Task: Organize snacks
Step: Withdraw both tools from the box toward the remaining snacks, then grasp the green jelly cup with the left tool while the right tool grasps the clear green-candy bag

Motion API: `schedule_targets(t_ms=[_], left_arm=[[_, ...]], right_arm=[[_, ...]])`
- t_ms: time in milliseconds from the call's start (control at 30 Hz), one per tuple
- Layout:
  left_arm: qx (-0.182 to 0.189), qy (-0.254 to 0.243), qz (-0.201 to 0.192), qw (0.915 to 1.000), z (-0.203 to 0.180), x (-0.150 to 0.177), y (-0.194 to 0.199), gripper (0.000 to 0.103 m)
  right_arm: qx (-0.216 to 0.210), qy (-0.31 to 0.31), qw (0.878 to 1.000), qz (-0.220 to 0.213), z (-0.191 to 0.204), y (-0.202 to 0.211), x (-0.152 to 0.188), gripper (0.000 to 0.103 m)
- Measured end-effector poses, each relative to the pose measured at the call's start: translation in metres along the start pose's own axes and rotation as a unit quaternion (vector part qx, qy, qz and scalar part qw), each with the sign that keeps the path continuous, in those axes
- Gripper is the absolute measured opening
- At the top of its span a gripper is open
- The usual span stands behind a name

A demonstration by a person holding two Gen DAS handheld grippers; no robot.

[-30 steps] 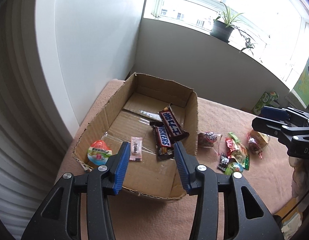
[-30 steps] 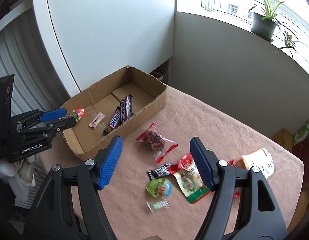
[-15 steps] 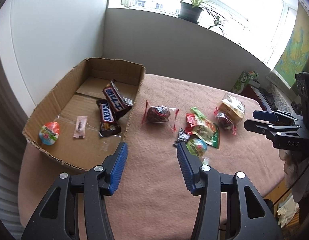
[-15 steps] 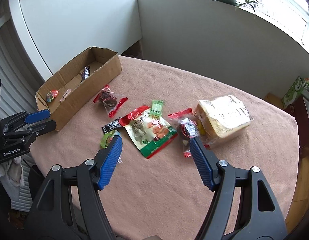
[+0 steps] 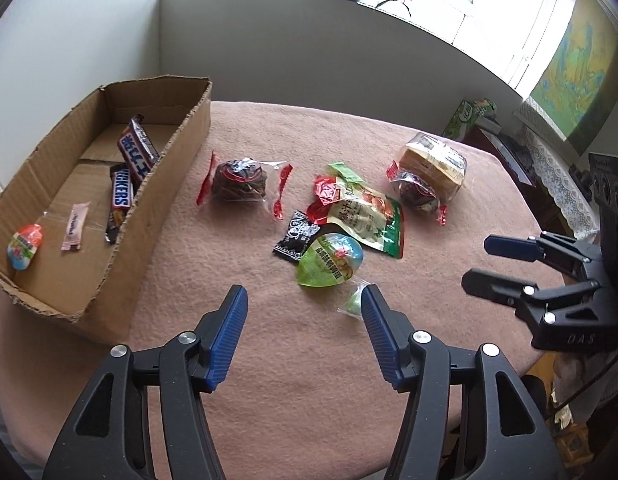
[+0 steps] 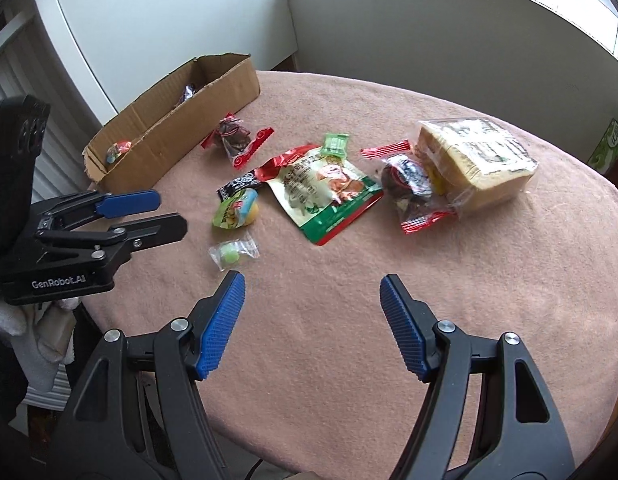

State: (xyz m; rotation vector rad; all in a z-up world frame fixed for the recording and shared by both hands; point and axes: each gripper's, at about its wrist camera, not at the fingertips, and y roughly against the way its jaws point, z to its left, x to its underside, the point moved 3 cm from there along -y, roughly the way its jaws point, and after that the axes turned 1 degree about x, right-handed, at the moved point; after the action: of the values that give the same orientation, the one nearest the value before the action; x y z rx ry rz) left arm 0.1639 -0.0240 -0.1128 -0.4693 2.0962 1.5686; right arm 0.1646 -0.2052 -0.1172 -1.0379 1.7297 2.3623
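Observation:
A cardboard box [image 5: 181, 136] at the left of the pink-covered table [image 5: 269, 360] holds two Snickers bars [image 5: 123, 196], a pink candy [image 5: 73, 226] and a jelly cup [image 5: 24, 246]. Loose snacks lie to its right: a dark cake in a red-ended wrapper [image 5: 239, 180], a black packet [image 5: 297, 234], a green jelly cup [image 5: 331, 262], a small green candy [image 5: 353, 302], a red-green pouch [image 5: 365, 216] and bagged bread [image 5: 435, 164]. My left gripper [image 5: 304, 296] hovers just short of the jelly cup, jaws opening, nothing between them. My right gripper [image 6: 313, 282] stands open over bare cloth.
A second wrapped dark cake [image 6: 405, 184] leans on the bread [image 6: 477, 160]. A green carton [image 5: 465, 120] stands beyond the table's far right edge. White wall panels rise behind the box [image 6: 213, 100]. The two grippers face each other across the near table edge.
Both grippers swung away from the box toward the loose snacks and sank closer to the table. The left jaws spread wider; the right jaws kept their gap.

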Motion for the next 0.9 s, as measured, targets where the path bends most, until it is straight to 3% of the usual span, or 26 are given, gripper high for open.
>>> schedule_targets(t_ms=[500,667,900], left_arm=[[0.036,0.041,0.058,0.9968,0.002,-0.019,-0.048,0.06],[0.039,0.046,0.063,0.9962,0.0,-0.021,-0.053,0.06],[0.031,0.047,0.063,0.9964,0.002,-0.025,-0.058,0.058]], right_arm=[[-0.031,0.029,0.999,0.014,0.034,-0.032,0.011,0.072],[-0.039,0.029,0.999,0.014,0.039,-0.041,0.004,0.061],[-0.054,0.012,0.998,0.009,0.041,-0.05,-0.003,0.059]])
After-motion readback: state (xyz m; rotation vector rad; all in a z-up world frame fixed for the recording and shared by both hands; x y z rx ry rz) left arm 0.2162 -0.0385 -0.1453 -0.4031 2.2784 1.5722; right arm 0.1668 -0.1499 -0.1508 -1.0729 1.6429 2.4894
